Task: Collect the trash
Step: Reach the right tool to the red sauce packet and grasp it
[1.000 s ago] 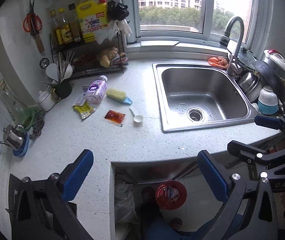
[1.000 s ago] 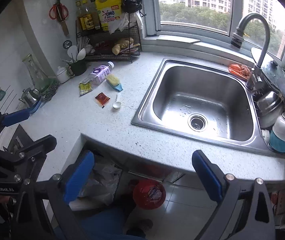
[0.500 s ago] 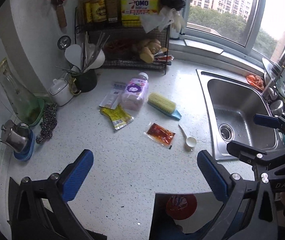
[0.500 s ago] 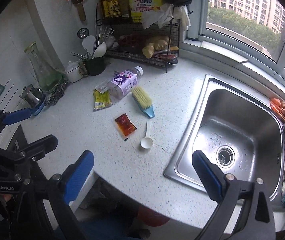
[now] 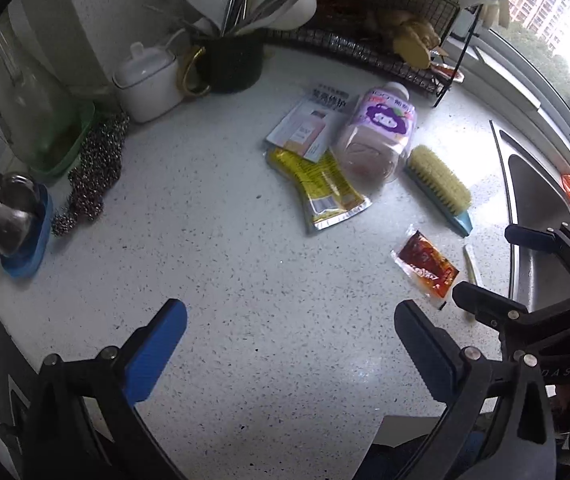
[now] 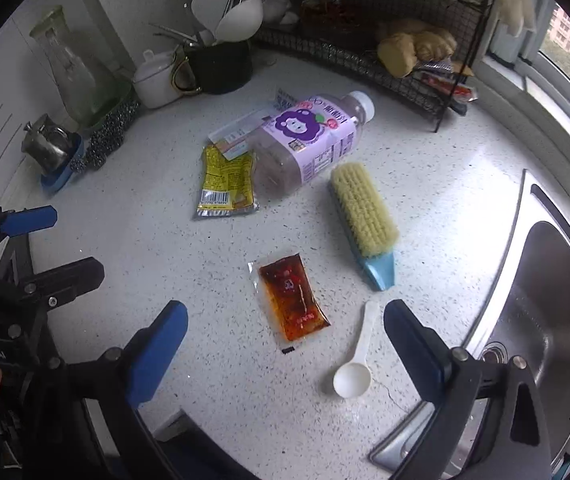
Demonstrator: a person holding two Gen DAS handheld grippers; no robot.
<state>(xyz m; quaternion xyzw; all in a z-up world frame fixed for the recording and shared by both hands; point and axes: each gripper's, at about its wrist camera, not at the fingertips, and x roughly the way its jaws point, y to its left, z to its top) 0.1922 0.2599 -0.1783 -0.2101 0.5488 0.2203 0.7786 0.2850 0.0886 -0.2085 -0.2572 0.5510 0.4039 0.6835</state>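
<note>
Both the left tongs (image 5: pixel 291 346) and the right tongs (image 6: pixel 285 346) are held wide and empty above the tabletop (image 6: pixel 173 248). The red sauce sachet (image 6: pixel 291 302) is seen at 12 o'clock of the right tongs, and the yellow wrapper (image 6: pixel 225 182) at 11 o'clock.

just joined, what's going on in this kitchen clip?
A person holds two grippers over a speckled counter to collect trash. Both the left gripper and right gripper are open and empty. The right one hangs over a red sauce packet, with a white scoop beside it. Further back lie a yellow wrapper, a purple bottle on its side and a scrub brush. Nothing is picked up yet.
</note>
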